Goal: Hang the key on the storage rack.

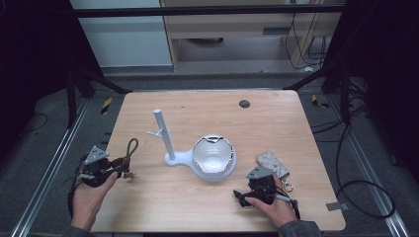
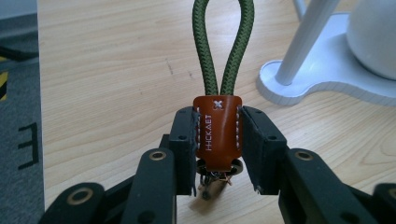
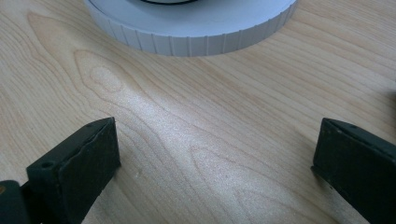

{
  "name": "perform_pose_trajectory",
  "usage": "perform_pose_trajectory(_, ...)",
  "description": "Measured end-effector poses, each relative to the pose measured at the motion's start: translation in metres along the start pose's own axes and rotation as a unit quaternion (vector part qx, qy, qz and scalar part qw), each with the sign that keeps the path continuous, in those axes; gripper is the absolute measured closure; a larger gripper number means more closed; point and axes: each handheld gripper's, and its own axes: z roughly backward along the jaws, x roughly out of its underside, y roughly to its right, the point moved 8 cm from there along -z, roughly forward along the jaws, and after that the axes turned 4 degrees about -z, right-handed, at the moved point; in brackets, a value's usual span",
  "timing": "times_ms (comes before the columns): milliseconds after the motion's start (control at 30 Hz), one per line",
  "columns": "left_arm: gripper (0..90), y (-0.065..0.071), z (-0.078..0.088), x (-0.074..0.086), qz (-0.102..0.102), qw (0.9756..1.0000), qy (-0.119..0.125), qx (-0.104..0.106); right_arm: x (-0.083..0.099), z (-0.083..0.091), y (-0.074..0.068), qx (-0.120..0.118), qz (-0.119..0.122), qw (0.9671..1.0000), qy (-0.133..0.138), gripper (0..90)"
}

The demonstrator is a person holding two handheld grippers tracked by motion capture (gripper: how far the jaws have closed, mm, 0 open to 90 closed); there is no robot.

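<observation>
A keychain [image 2: 218, 128] with a brown leather tab and a green cord loop [image 1: 131, 148] is clamped between the jaws of my left gripper [image 1: 121, 166], held just above the table's left side. The pads press the tab's two edges, and small metal rings hang below it. To its right stands a white stand [image 1: 168, 143] with an upright post and a side peg. A shiny white bowl [image 1: 212, 154] sits on its round base. My right gripper [image 1: 240, 197] rests low near the front right, open, with bare wood between its jaws [image 3: 212, 158].
A patterned pouch [image 1: 272, 163] with a metal ring lies just behind the right hand. A dark round spot [image 1: 244, 103] marks the far side of the wooden table [image 1: 276, 128]. The stand's ribbed round base [image 3: 196, 28] lies close ahead of the right jaws.
</observation>
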Motion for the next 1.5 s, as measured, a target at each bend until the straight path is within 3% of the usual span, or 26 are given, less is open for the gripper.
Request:
perform_pose_trajectory(333,66.2,0.017,0.016,-0.003,-0.009,0.9993,0.036,0.008,0.000,0.000,0.000,0.000,-0.002,1.0000,0.000,0.6)
perform_pose_trajectory(667,66.1,0.042,0.033,-0.010,-0.022,0.9967,0.074,0.025,0.000,0.000,-0.001,-0.001,-0.001,1.0000,0.001,0.6)
perform_pose_trajectory(1033,66.1,0.060,0.033,-0.019,-0.036,0.9943,0.094,0.033,0.001,0.001,-0.001,-0.001,-0.002,1.0000,0.000,0.6)
perform_pose_trajectory(1500,66.0,0.075,0.030,-0.023,-0.049,0.9931,0.098,0.042,0.001,0.001,-0.001,-0.001,-0.002,1.0000,0.000,0.6)
